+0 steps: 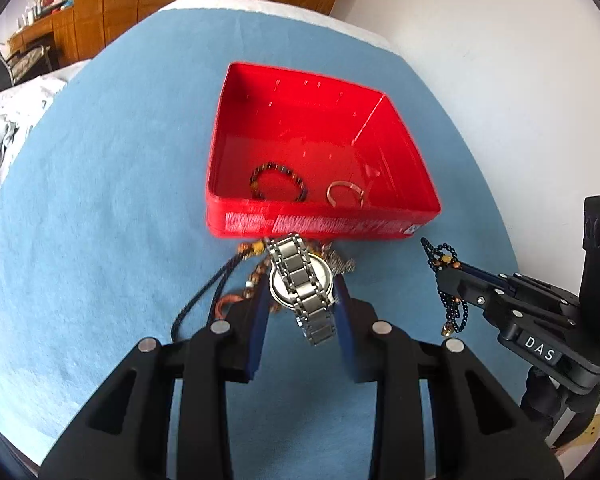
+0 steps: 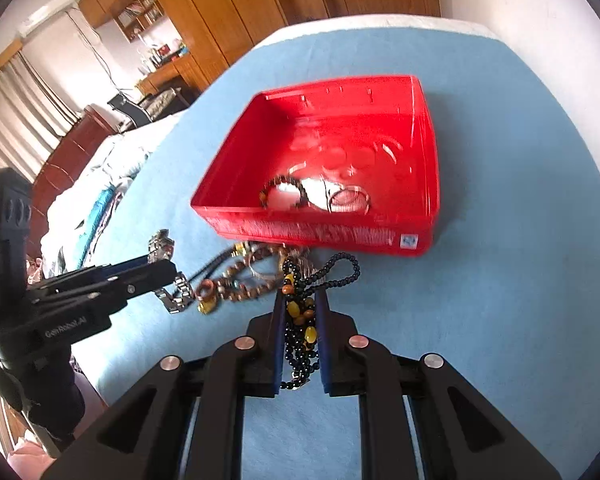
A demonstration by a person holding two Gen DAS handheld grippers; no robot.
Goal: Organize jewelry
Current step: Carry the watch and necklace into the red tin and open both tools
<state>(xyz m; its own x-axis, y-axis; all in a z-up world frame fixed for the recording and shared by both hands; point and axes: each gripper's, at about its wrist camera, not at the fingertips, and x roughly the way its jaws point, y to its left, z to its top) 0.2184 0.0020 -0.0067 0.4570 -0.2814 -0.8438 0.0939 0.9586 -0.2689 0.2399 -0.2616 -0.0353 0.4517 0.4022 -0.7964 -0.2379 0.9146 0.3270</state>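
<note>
While both pieces hang clear of the blue cloth (image 1: 100, 200), to be carried forward together and let go only once past the near wall of the red box (image 1: 380, 228).

Nearest, left gripper (image 1: 302, 292): narrowed on the steel watch (image 1: 302, 280), pads at the case, bracelet dangling below; best kept level so the band does not swing into the box rim.

Right gripper (image 2: 300, 312): almost fully closed on the black bead strand (image 2: 300, 344), amber beads between the pads, loops trailing above and below; best lifted high enough for the lowest loop to clear the wall.

Between grippers and box: heap of brown beads and cords (image 2: 236, 280), still on the cloth, to follow later.

Farther, inside the box: dark bead bracelet (image 1: 278, 182) at left, thin metal bangle (image 1: 346, 194) just right of it; far half bare, likely the safest drop zone.
</note>
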